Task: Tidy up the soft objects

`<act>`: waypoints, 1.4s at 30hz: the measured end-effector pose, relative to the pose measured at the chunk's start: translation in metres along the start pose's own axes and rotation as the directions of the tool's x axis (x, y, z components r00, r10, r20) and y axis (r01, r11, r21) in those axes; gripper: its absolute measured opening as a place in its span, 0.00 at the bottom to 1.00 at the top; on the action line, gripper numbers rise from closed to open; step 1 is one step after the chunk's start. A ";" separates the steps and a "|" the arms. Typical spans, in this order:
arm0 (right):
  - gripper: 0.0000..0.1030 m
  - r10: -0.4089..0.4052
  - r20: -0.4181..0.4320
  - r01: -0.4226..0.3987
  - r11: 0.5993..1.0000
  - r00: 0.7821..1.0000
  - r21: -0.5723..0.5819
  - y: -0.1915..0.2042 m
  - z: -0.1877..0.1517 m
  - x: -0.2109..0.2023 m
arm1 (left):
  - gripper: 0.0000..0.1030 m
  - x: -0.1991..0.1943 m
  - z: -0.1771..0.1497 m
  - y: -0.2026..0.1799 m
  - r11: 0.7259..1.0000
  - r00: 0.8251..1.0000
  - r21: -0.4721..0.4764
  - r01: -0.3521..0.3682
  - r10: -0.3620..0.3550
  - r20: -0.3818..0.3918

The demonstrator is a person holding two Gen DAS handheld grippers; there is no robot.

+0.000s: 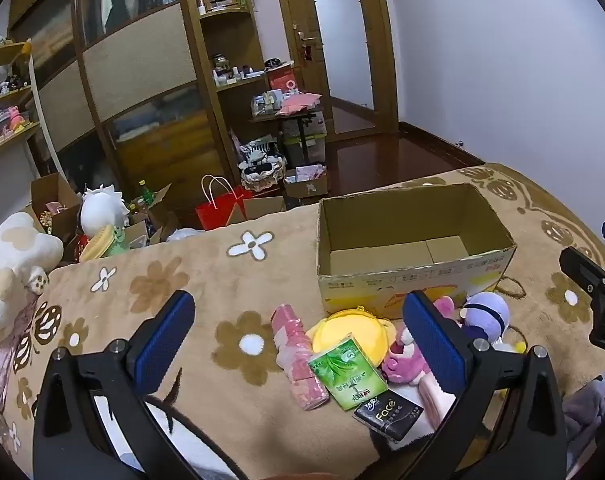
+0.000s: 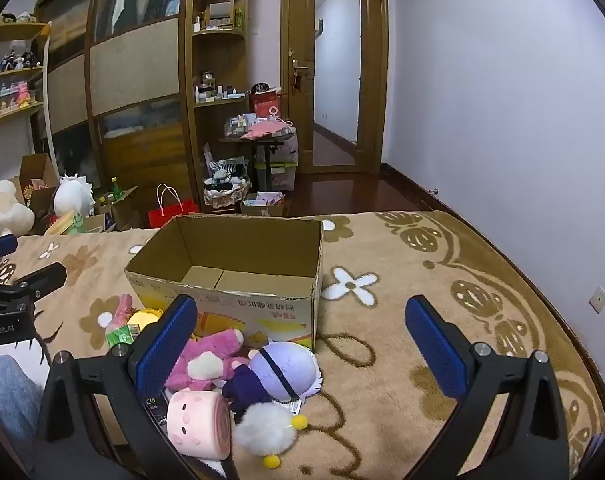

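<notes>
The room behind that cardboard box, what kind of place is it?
Most likely a home bedroom: a flower-patterned blanket covers what looks like a bed, plush toys lie about, and a wooden wardrobe lines the wall.

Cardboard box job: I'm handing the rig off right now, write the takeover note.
Left claw: open, holding nothing, above the pile.
Right claw: open, holding nothing.
Cardboard box: upright on the blanket, nothing visible inside.
Still outside, in front of the box: pink bear, purple doll, pink roll, white fluffy toy, yellow plush, green tissue pack.
Done: nothing packed. Left: everything.
</notes>
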State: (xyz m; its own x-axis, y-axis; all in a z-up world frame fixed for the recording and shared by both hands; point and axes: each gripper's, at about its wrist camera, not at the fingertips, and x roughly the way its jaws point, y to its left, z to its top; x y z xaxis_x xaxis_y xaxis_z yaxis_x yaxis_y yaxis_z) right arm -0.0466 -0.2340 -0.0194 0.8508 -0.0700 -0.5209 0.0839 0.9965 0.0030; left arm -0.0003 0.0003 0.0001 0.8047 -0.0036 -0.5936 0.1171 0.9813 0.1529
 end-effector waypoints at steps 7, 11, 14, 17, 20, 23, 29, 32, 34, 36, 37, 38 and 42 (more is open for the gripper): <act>1.00 -0.008 -0.002 0.008 1.000 1.000 -0.003 0.000 0.000 0.000 | 1.00 0.000 0.007 0.008 1.000 1.000 -0.007 0.019 -0.019 -0.007; 1.00 -0.002 0.000 0.002 1.000 1.000 0.005 0.000 0.002 0.001 | 1.00 0.000 0.002 0.002 1.000 1.000 -0.010 0.001 -0.001 0.004; 1.00 -0.002 -0.001 0.002 1.000 1.000 0.011 -0.001 0.003 0.003 | 1.00 -0.001 0.002 0.001 1.000 1.000 -0.005 -0.008 0.008 0.006; 1.00 -0.003 0.004 0.003 1.000 1.000 0.008 -0.001 0.004 -0.001 | 1.00 -0.002 0.002 0.002 1.000 1.000 -0.007 -0.012 0.012 0.009; 1.00 -0.004 0.012 0.004 1.000 1.000 0.016 -0.004 0.002 -0.003 | 1.00 -0.003 0.002 0.002 1.000 1.000 -0.007 -0.013 0.013 0.010; 1.00 -0.002 0.016 0.001 1.000 1.000 0.021 -0.005 0.002 -0.003 | 1.00 -0.002 0.001 0.003 1.000 1.000 -0.008 -0.013 0.013 0.003; 1.00 -0.002 0.018 0.002 1.000 1.000 0.021 -0.004 0.002 -0.003 | 1.00 -0.001 0.000 0.003 1.000 1.000 -0.010 -0.011 0.011 -0.003; 1.00 -0.002 0.019 0.001 1.000 1.000 0.021 -0.004 0.002 -0.003 | 1.00 -0.001 0.000 0.004 1.000 1.000 -0.013 -0.009 0.009 -0.003; 1.00 -0.002 0.020 0.002 1.000 1.000 0.020 -0.004 0.002 -0.003 | 1.00 -0.001 -0.001 0.003 1.000 1.000 -0.012 -0.009 0.009 -0.001; 1.00 -0.002 0.020 0.001 1.000 1.000 0.021 -0.005 0.002 -0.003 | 1.00 -0.001 0.000 0.003 1.000 1.000 -0.009 -0.010 0.010 -0.002; 1.00 -0.001 0.019 0.001 1.000 1.000 0.021 -0.005 0.002 -0.003 | 1.00 -0.001 0.000 0.003 1.000 1.000 -0.008 -0.010 0.010 -0.003; 1.00 -0.001 0.019 0.000 1.000 1.000 0.022 -0.005 0.002 -0.003 | 1.00 -0.001 0.000 0.003 1.000 1.000 -0.009 -0.009 0.009 -0.003; 1.00 -0.002 0.025 0.001 1.000 1.000 0.025 -0.005 0.005 -0.003 | 1.00 0.001 0.000 0.004 1.000 1.000 -0.013 -0.009 0.009 0.002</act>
State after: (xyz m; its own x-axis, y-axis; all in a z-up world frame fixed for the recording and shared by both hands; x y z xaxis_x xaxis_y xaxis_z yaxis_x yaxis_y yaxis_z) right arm -0.0474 -0.2394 -0.0138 0.8634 -0.0730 -0.4992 0.0980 0.9949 0.0241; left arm 0.0006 0.0042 0.0002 0.8067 0.0045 -0.5910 0.1024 0.9838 0.1472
